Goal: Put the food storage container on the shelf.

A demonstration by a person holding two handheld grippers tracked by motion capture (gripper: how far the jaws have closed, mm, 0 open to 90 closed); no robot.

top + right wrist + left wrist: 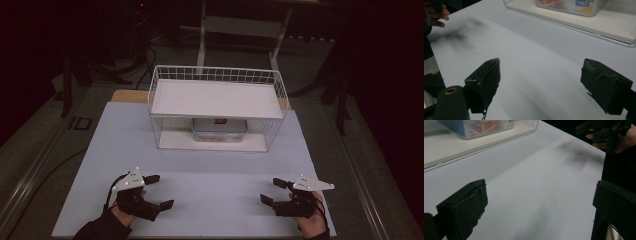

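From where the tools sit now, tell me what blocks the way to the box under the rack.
Nothing visible lies on the table between either tool and the clear box. The box sits on the wire rack's lower level, under its shelf, facing an open front.

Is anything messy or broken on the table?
Nothing stands out. The wire shelf rack stands straight, the plastic box sits flat under its shelf, and both hand-held grippers, left and right, hold nothing.

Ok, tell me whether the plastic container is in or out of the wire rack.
In: the plastic container sits on the wire rack's bottom shelf.
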